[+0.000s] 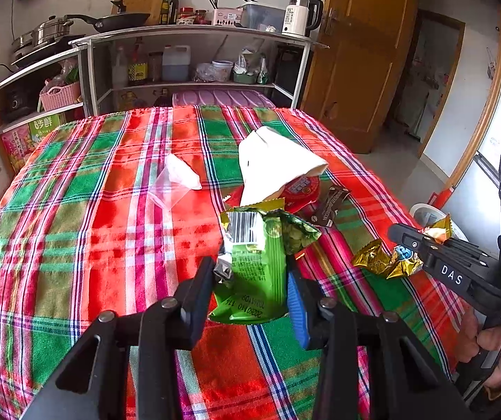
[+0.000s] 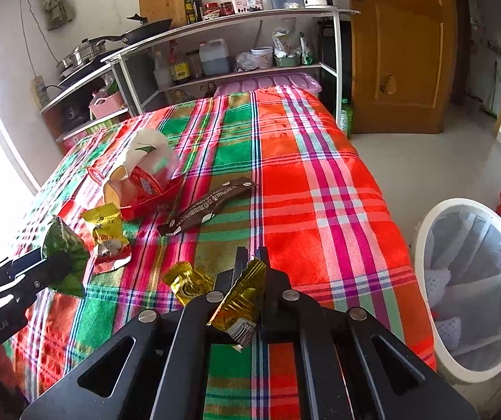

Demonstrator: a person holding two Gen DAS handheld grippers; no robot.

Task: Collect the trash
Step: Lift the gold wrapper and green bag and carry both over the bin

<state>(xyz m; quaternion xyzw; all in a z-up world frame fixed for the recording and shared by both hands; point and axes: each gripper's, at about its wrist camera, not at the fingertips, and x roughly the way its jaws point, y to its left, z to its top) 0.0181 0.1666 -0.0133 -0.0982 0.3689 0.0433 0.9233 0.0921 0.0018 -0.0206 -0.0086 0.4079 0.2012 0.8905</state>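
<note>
Left wrist view showed your left gripper (image 1: 254, 280) clamped on a green snack packet (image 1: 257, 266), its two fingers pressed against the packet's sides at lower centre of the frame, with the plaid tablecloth (image 1: 93, 227) beneath. At right of that frame your right gripper (image 1: 422, 245) pinched a gold foil wrapper (image 1: 387, 262), and the right wrist view confirmed it: the jaws stood together on the crumpled foil at lower centre, one torn end poking up between them. Still lying on the cloth were a white paper bag (image 1: 275, 164) with a red-lidded tub (image 1: 301, 190) at its mouth, a dark brown bar wrapper (image 2: 208, 203), a yellow sachet (image 2: 105, 229) and a clear plastic cup (image 1: 170, 189), grouped near the middle and left of the table. A white-rimmed bin (image 2: 474, 290) with a translucent liner sat off the table edge at lower right of the right wrist frame, some white rubbish already inside. You appeared to be at the pick-up step, both hands loaded and nothing yet dropped. Your next move probably called for swinging each gripper out over the bin's opening before letting go; the light foil could cling to a pad or flutter wide, so release low over the rim.
</note>
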